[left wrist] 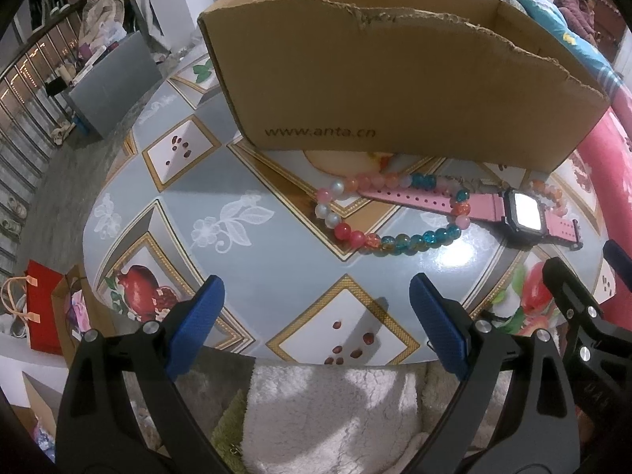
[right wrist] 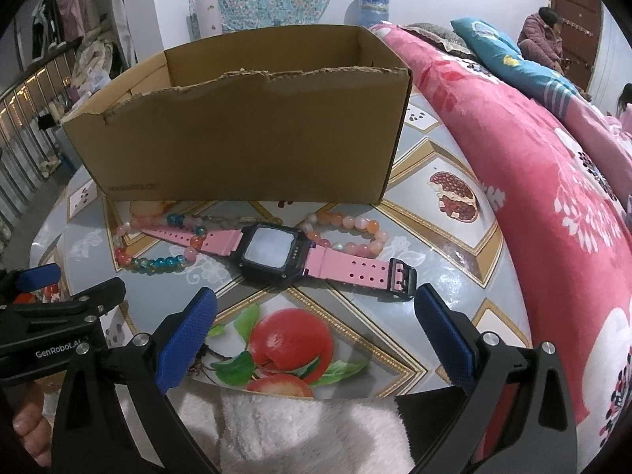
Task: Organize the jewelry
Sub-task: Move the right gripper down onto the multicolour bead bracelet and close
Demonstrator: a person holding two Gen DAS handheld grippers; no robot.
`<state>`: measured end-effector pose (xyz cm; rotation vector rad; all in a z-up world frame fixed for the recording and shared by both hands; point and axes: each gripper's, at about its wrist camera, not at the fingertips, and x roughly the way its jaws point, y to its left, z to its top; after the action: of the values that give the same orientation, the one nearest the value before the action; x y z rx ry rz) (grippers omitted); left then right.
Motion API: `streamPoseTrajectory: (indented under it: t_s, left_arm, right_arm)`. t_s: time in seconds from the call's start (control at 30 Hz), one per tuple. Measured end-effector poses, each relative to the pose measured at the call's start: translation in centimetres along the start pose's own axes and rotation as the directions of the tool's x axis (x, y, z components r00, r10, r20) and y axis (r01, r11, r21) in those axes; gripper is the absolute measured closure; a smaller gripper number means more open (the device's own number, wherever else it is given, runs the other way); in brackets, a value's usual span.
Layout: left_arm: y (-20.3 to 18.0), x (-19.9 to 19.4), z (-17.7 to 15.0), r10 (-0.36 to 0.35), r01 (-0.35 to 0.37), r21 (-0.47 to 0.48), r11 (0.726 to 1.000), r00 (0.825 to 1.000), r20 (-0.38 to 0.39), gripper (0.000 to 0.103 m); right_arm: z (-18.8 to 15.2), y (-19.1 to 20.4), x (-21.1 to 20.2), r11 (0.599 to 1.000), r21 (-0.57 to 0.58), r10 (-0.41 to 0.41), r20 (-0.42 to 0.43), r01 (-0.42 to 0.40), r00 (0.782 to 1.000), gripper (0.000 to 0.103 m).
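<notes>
My left gripper (left wrist: 316, 324) has its blue fingers (left wrist: 197, 324) spread apart and holding nothing, low at the near edge of the counter (left wrist: 237, 181). My right gripper (right wrist: 316, 335) is the same, fingers (right wrist: 185, 339) wide and bare. The pink watch (right wrist: 272, 251) lies flat just beyond the right fingers, centred between them. A multicoloured bead bracelet (left wrist: 379, 213) loops over its left strap, beyond my left fingers; a peach bead bracelet (right wrist: 351, 229) sits at its far right. The cardboard box (right wrist: 245, 134) stands farther back.
</notes>
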<state>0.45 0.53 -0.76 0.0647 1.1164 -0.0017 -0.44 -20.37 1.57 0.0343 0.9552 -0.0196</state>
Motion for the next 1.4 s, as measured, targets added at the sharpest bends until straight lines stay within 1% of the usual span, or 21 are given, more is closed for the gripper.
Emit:
streamPoseTrajectory:
  t_s: [0.37, 0.6, 0.7, 0.8, 0.87, 1.07, 1.13, 1.23, 1.27, 1.33, 1.37, 1.4]
  left_arm:
    - [-0.8, 1.0, 0.6, 0.019, -0.019, 0.012, 1.000, 0.999, -0.026, 0.012]
    - [-1.1, 1.6, 0.8, 0.036, -0.035, 0.019, 0.999, 0.998, -0.044, 0.012]
    - [-1.3, 1.9, 0.9, 0.043, -0.042, 0.023, 0.999, 0.998, -0.050, 0.012]
    - [-1.4, 2.0, 1.0, 0.042, -0.041, 0.025, 0.999, 0.998, -0.047, 0.012]
    - [-1.1, 2.0, 1.2, 0.027, -0.026, 0.021, 0.999, 0.999, -0.036, 0.012]
    - [0.0, 0.8, 1.4, 0.019, -0.021, 0.022, 1.000, 0.998, 0.061, 0.012]
    - [0.7, 0.8, 1.6, -0.012, 0.011, 0.010, 1.000, 0.998, 0.064, 0.012]
    - [1.6, 1.2, 1.9, -0.088, 0.088, 0.005, 0.996, 0.994, 0.062, 0.012]
    - [1.7, 1.3, 2.1, -0.109, 0.109, 0.008, 0.994, 0.992, 0.069, 0.012]
    - [2.1, 1.5, 2.2, -0.171, 0.170, 0.012, 0.985, 0.981, 0.088, 0.012]
    - [2.4, 1.5, 2.2, -0.190, 0.190, 0.007, 0.982, 0.977, 0.095, 0.012]
    - [2.7, 1.5, 2.3, -0.228, 0.230, -0.005, 0.973, 0.967, 0.110, 0.012]
  right_arm:
    - [0.3, -0.1, 0.8, 1.000, -0.023, -0.008, 0.001, 0.008, 1.000, 0.005]
    - [0.6, -0.4, 1.1, 0.999, -0.032, 0.001, 0.023, -0.001, 1.000, 0.005]
    - [0.6, -0.6, 1.1, 0.999, -0.030, 0.026, 0.038, -0.025, 0.999, 0.005]
    - [0.7, -1.2, 0.9, 0.997, -0.019, 0.073, 0.066, -0.072, 0.995, 0.005]
    - [0.7, -1.5, 0.7, 0.994, -0.014, 0.112, 0.086, -0.111, 0.990, 0.005]
    - [0.5, -1.5, -0.1, 0.986, -0.062, 0.164, 0.144, -0.156, 0.976, 0.005]
    - [0.5, -1.3, -0.2, 0.981, -0.078, 0.189, 0.154, -0.178, 0.970, 0.005]
    - [0.7, -0.8, -0.2, 0.974, -0.102, 0.217, 0.167, -0.202, 0.962, 0.006]
    - [0.8, -0.7, -0.2, 0.972, -0.112, 0.224, 0.169, -0.207, 0.960, 0.008]
    - [0.9, -0.3, -0.2, 0.967, -0.136, 0.236, 0.170, -0.214, 0.957, 0.011]
    - [1.0, -0.1, 0.0, 0.965, -0.146, 0.242, 0.168, -0.219, 0.955, 0.013]
    - [1.0, 0.0, 0.0, 0.962, -0.150, 0.251, 0.166, -0.227, 0.954, 0.016]
